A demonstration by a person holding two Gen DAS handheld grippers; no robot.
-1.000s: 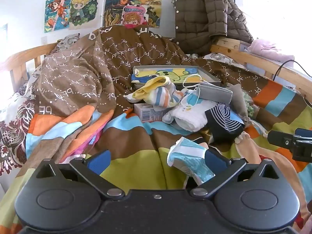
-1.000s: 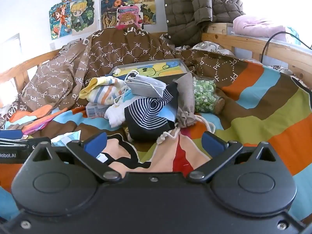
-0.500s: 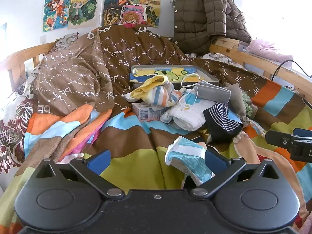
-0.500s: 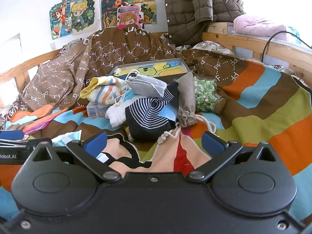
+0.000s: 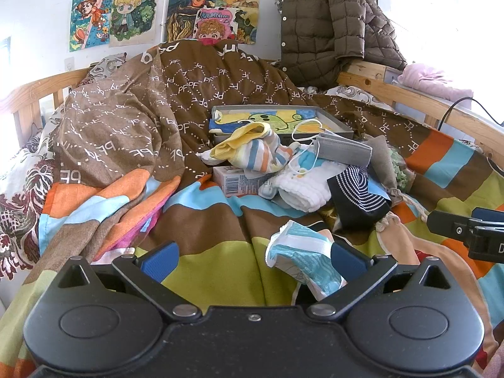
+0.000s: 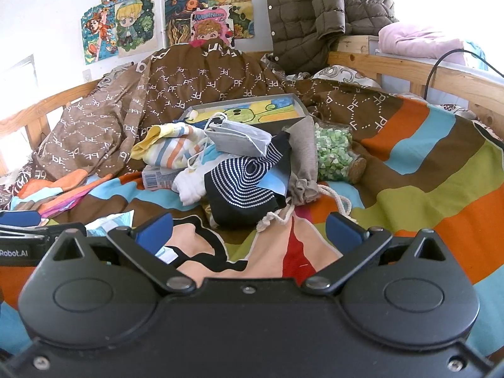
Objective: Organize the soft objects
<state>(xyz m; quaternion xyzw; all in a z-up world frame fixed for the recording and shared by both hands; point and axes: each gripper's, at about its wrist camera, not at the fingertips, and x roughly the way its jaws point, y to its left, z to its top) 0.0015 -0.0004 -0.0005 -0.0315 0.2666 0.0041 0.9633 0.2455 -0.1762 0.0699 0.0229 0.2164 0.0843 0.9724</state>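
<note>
Pile of socks (image 5: 302, 170) and a grey face mask (image 5: 343, 149) lies mid-frame on the striped bedcover (image 5: 204, 220), in front of a picture tray (image 5: 277, 118). Left gripper (image 5: 252, 256) held low and level at the frame bottom, jaws spread; a light-blue sock (image 5: 302, 261) rests against its right finger. Right gripper (image 6: 249, 230) low and level too, jaws spread, nothing between them, above a drawstring bag (image 6: 283, 252).

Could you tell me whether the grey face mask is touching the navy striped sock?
Touching. In the right wrist view the grey face mask lies with its lower corner resting on the navy striped sock.
</note>
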